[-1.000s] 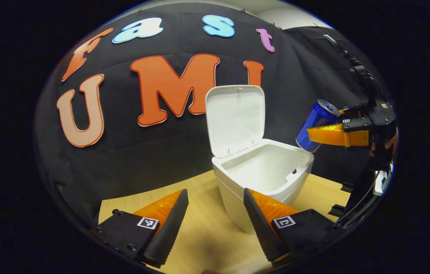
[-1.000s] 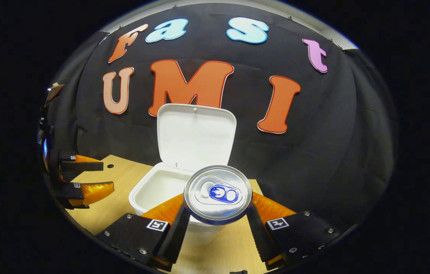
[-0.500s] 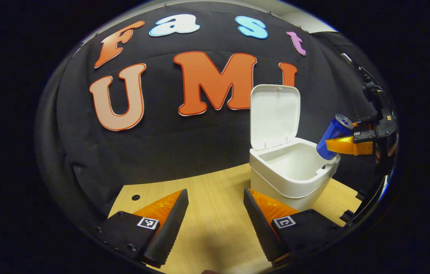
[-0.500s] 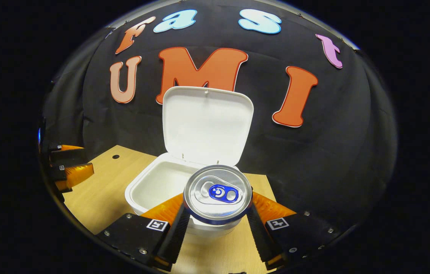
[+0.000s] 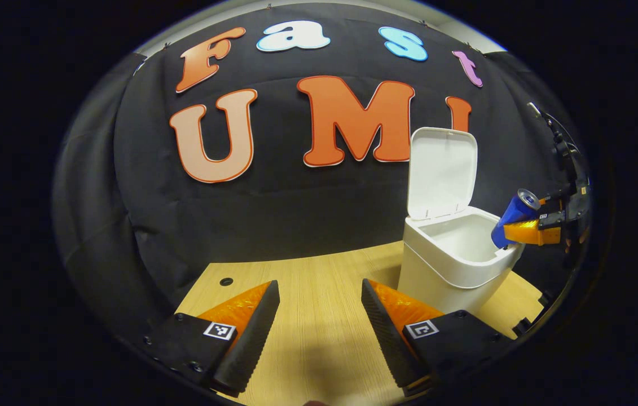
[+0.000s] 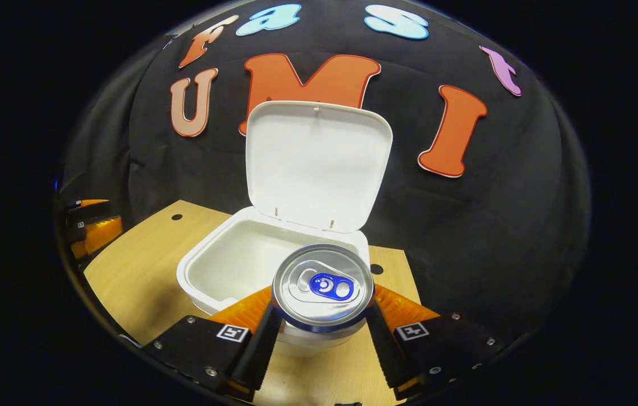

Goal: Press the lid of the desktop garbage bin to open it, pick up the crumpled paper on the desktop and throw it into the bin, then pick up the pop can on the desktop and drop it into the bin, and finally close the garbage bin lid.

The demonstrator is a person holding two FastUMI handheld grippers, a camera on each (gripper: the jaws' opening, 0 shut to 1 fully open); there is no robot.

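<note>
The white garbage bin (image 5: 454, 270) (image 6: 206, 262) stands on the wooden desk with its lid (image 5: 443, 172) (image 6: 319, 160) raised upright. My right gripper (image 6: 321, 332) (image 5: 524, 232) is shut on the blue pop can (image 6: 321, 287) (image 5: 513, 217), whose silver top faces the camera. The can hangs tilted at the bin's near rim, its lower end just over the opening. My left gripper (image 5: 319, 321) is open, low over the desk to the left of the bin, with nothing between its fingers. The bin's floor is hidden, so I cannot see the crumpled paper.
The wooden desk (image 5: 307, 282) (image 6: 132, 270) runs back to the black cloth wall. A small round hole (image 5: 226, 281) sits near its far left corner, another hole (image 6: 375, 269) lies behind the bin. My left gripper (image 6: 90, 225) appears far left in the right gripper view.
My right gripper has carried the can closer to the bin and down to its rim. My left gripper has drawn away to the left, so the bin sits farther right in its view.
</note>
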